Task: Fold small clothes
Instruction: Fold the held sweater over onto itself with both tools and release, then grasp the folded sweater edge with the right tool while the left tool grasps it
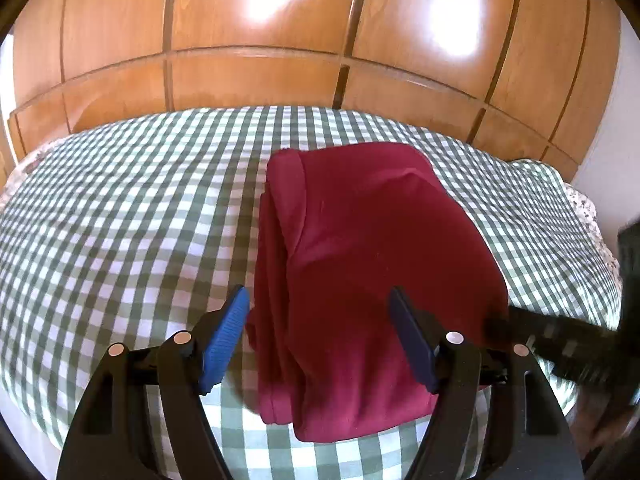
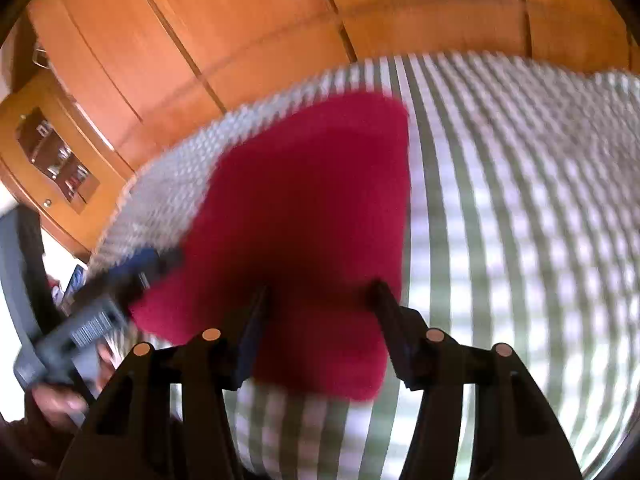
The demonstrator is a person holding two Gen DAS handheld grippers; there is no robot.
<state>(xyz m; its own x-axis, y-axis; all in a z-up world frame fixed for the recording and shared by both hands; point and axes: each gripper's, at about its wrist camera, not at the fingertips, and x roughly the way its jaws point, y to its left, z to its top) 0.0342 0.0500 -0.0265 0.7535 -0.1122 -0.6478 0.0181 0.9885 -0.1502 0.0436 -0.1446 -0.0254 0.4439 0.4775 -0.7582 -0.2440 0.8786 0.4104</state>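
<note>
The red garment point(image 1: 360, 232) lies folded into a compact, roughly rectangular stack on the green-and-white checked bedcover point(image 1: 120, 220), towards the near edge, with layered edges showing along its left side. The cloth appears soft, light and limp, probably a knit; it would sag if lifted by one point and the layers could slide apart. The best hold would likely be a pinch through all layers at a near corner or along the folded edge, with both grippers sharing the load. The left gripper point(image 1: 320, 340) hovers over the near end of the stack, its blue pads spread apart, holding nothing. The right gripper point(image 2: 320, 320), in a blurred view, also stands open above the near edge, clamping nothing. A wooden wardrobe point(image 1: 260, 40) stands behind the bed.
</note>
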